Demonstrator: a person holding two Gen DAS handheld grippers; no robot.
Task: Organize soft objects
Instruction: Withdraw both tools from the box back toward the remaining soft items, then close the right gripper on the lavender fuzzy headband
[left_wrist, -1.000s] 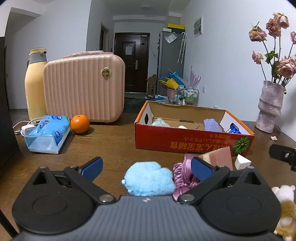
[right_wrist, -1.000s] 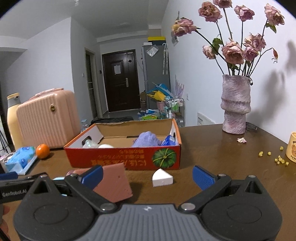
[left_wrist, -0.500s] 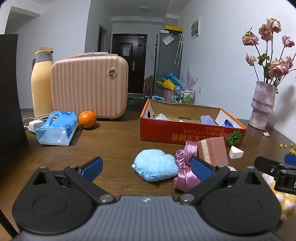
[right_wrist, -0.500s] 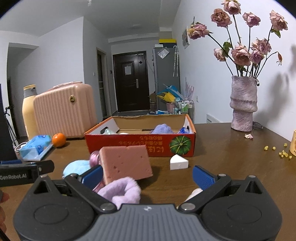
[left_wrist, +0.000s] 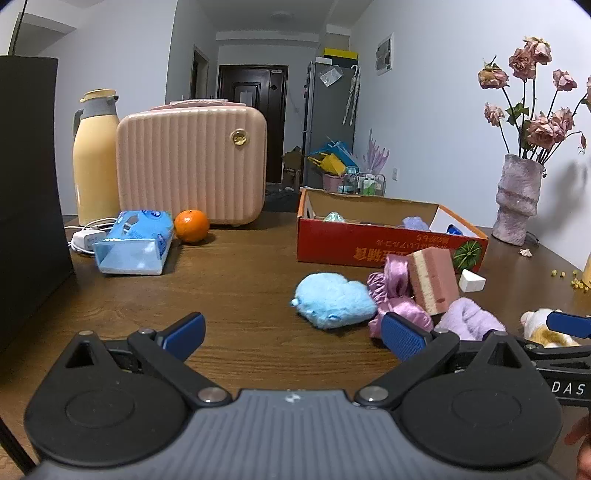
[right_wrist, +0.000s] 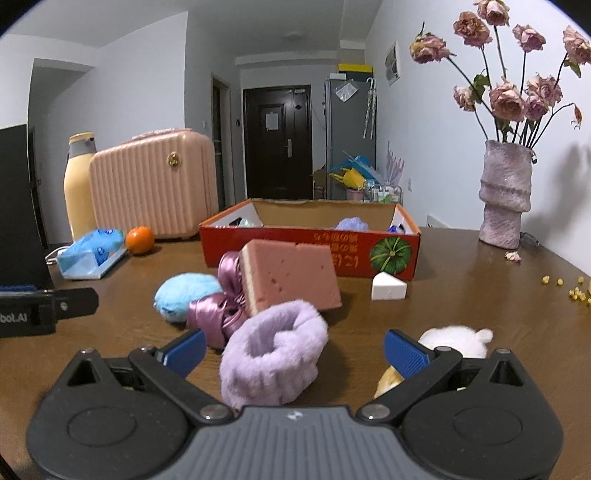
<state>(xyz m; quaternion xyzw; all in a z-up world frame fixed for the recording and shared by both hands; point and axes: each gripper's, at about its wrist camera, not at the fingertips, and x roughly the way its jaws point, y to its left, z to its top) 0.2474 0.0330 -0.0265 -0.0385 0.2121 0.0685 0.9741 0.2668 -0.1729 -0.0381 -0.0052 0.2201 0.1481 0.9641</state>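
Observation:
Soft things lie in a cluster on the wooden table: a blue plush puff (left_wrist: 334, 303) (right_wrist: 186, 295), a pink satin scrunchie (left_wrist: 397, 299) (right_wrist: 223, 306), a pink sponge (left_wrist: 436, 282) (right_wrist: 291, 275), a lilac fluffy band (right_wrist: 275, 360) (left_wrist: 467, 323) and a white-and-tan plush toy (right_wrist: 456, 341) (left_wrist: 541, 326). The red cardboard box (left_wrist: 388, 249) (right_wrist: 310, 240) stands behind them with a few soft items inside. My left gripper (left_wrist: 293, 338) is open and empty, short of the puff. My right gripper (right_wrist: 295, 349) is open, with the lilac band between its fingers, not clamped.
A white foam wedge (right_wrist: 388, 288) lies before the box. A pink case (left_wrist: 192, 166), a yellow flask (left_wrist: 94, 162), an orange (left_wrist: 191, 226) and a tissue pack (left_wrist: 135, 245) stand at the left. A vase of dried roses (right_wrist: 504, 199) stands at the right, with yellow crumbs (right_wrist: 570, 290).
Both grippers have drawn back from the box. More of the soft cluster now shows in front of them, and the lilac band has come between the right fingers.

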